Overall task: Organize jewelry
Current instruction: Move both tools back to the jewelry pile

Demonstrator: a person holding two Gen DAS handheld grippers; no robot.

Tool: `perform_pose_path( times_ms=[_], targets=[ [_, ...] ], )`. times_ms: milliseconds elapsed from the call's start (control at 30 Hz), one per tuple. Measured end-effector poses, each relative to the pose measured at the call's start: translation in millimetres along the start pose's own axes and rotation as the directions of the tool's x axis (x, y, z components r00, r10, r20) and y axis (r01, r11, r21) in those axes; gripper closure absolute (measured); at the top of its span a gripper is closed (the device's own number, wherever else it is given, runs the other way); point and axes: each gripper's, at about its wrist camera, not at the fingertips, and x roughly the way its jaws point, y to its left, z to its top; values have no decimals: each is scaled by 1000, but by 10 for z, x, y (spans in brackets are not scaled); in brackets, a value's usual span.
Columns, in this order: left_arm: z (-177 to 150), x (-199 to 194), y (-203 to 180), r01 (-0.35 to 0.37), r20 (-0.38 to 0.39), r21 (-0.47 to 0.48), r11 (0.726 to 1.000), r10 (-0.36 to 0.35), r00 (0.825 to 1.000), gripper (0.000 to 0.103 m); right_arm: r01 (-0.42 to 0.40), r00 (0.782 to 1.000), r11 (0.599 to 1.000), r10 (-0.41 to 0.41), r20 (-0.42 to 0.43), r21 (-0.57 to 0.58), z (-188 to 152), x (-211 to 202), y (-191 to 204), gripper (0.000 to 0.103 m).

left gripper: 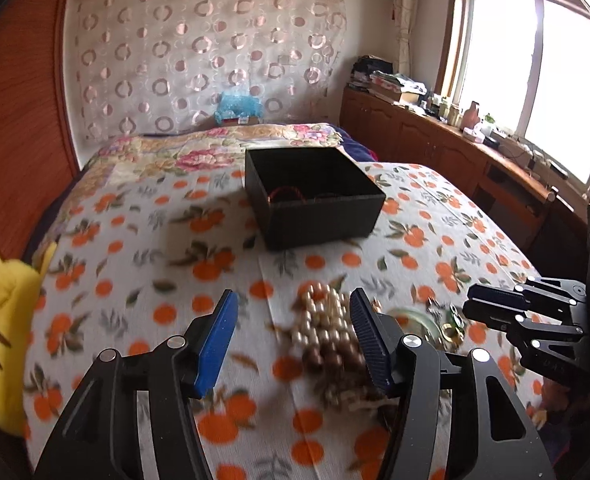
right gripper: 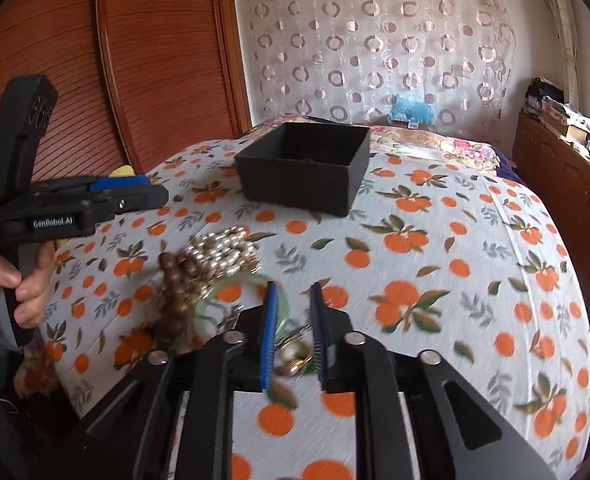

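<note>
A yellow plush toy (left gripper: 3, 320) is lying at the left edge of the bed, whose orange-print bedspread (left gripper: 143, 264) is carrying everything else in the scene. Beside it, the left gripper (left gripper: 293, 340) is hovering over the near part of the bedspread with its blue-padded fingers (left gripper: 215, 344) standing wide apart and holding nothing — the right-hand finger is overlapping a heap of jewelry in the left wrist view. That heap is sitting near the front edge of the bed: a strand of cream pearls (left gripper: 323, 316) is bunching on top of darker brown beads (left gripper: 327, 360), with a pale green bangle (left gripper: 423, 320) lying just to their right and a few small gold pieces (left gripper: 453, 330) beside the bangle. Farther back, toward the middle of the bed, an open black box (left gripper: 315, 196) is resting on the bedspread, well apart from the heap, with a thin red cord (left gripper: 285, 194) showing inside it. At the right, the right gripper (right gripper: 293, 332) is reaching low over the bangle (right gripper: 215, 300) and a gold ring (right gripper: 295, 354), its fingers (right gripper: 269, 336) standing partly apart with the ring in the gap between them; whether the pads are touching it cannot be told through the blur. In the right wrist view a hand (right gripper: 11, 288) is gripping the left tool's handle at the left edge of the bed, and beyond the bed's right edge a wooden cabinet (left gripper: 435, 140) is running along under the window (left gripper: 535, 80).
</note>
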Motion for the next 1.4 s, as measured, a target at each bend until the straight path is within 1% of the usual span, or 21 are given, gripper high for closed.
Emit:
perform_pose_path(
  times_ms=[67, 133, 200, 267, 300, 467, 567, 767, 933, 967, 1000, 1167, 1233, 1267, 1400],
  targets=[
    [-79, -53, 10, -10, 3, -12, 1000, 10, 1000, 47, -19, 1000, 1000, 19, -7, 8, -23, -17, 40, 80],
    [-125, -104, 5, -16, 11, -14, 1000, 16, 1000, 47, -29, 999, 999, 30, -17, 18, -42, -18, 80, 74],
    [-161, -160, 0, -21, 20, -16, 1000, 21, 1000, 46, -40, 999, 999, 40, -18, 28, -68, -23, 130, 58],
    [-182, -211, -9, -28, 33, -16, 999, 28, 999, 39, -46, 999, 998, 47, -21, 33, -92, -13, 177, 55],
    [-196, -227, -9, -30, 38, -16, 999, 30, 999, 33, -47, 999, 998, 48, -25, 36, -99, 1, 198, 55],
    [-238, -257, -13, -40, 42, -13, 999, 41, 998, 32, -49, 997, 999, 50, -64, 16, -108, 130, 311, 56],
    [-270, -267, 4, -35, 40, -22, 999, 36, 999, 32, -26, 997, 1000, 25, -79, -3, -114, 182, 367, 60],
    [-317, -235, -34, -37, 35, -9, 999, 37, 999, 32, -17, 994, 1000, 19, -105, 18, -126, 273, 338, 60],
    [-324, -223, -41, -36, 32, -11, 999, 36, 999, 32, 7, 995, 1000, -9, -99, -25, -123, 293, 399, 61],
    [-325, -226, -34, -39, 33, -13, 999, 39, 999, 32, 14, 995, 999, -18, -97, -36, -129, 286, 412, 66],
    [-324, -225, -23, -39, 34, -16, 999, 39, 999, 32, 14, 995, 999, -18, -99, -45, -127, 298, 421, 75],
    [-335, -204, 0, -42, 28, -24, 999, 42, 999, 32, -1, 996, 1000, 0, -92, -20, -118, 269, 357, 81],
    [-337, -187, 6, -41, 23, -24, 999, 42, 999, 32, 6, 997, 1000, -7, -78, -10, -98, 233, 314, 82],
    [-337, -183, 5, -41, 22, -24, 999, 41, 999, 32, 11, 997, 1000, -11, -71, -5, -87, 212, 298, 86],
    [-339, -162, 11, -39, 17, -26, 999, 39, 999, 32, 7, 999, 1000, -6, -48, 18, -35, 143, 216, 87]
  ],
)
